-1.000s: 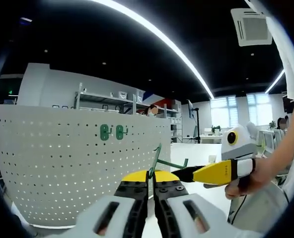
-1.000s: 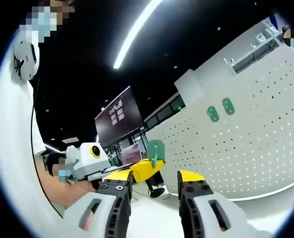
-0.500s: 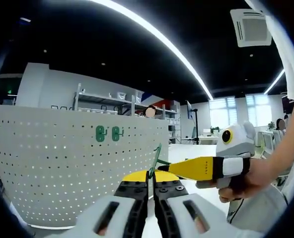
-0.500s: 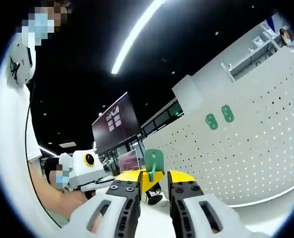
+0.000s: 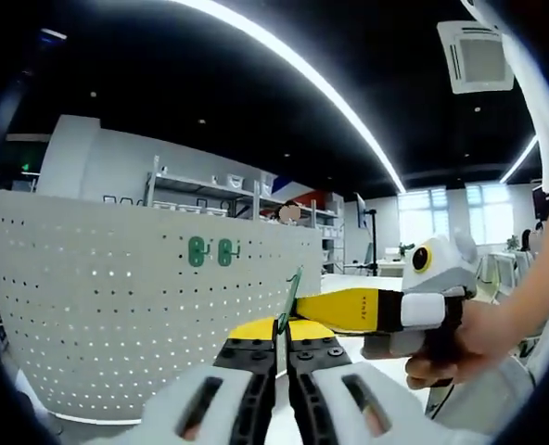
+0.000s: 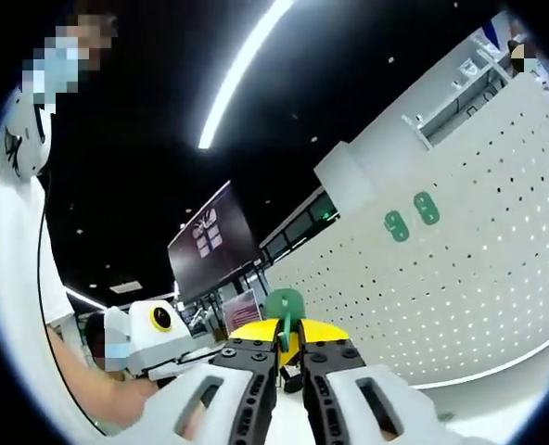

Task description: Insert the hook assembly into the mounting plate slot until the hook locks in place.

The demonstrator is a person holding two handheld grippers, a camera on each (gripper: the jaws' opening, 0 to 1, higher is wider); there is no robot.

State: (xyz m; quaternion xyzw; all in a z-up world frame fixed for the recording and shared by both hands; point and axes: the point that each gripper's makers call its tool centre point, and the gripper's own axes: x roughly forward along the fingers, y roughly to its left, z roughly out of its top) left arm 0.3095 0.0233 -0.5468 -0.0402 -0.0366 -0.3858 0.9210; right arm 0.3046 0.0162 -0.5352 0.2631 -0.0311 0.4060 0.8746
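In the left gripper view, the left gripper (image 5: pixel 282 345) rises from 6 o'clock with its jaws drawn narrow, pinching the thin edge of the green hook assembly (image 5: pixel 290 297), which stands up from the yellow tips toward the centre of the picture. From 3 o'clock the right gripper (image 5: pixel 325 308) reaches in, its yellow jaw lying almost level and ending at the hook assembly; a hand (image 5: pixel 460 343) grips its white body at about 4 o'clock. The white pegboard (image 5: pixel 117 324) curves across the 9 o'clock half, and on it, well apart from the held part, two green mounting plates (image 5: pixel 210 251) sit side by side a little toward 10 o'clock from the centre. In the right gripper view, the right gripper (image 6: pixel 289 350) comes up from 6 o'clock, its jaws nearly together and clamped on the green hook assembly (image 6: pixel 284 306), whose rounded plate stands just above the yellow tips. The left gripper (image 6: pixel 221 343) enters from 8 o'clock, held in a hand (image 6: pixel 131 394); its tip meets the same part, though the exact contact is hard to make out behind the right jaws. The pegboard (image 6: pixel 460 278) fills the 3 o'clock side, with the two green mounting plates (image 6: pixel 410 217) at about 2 o'clock.
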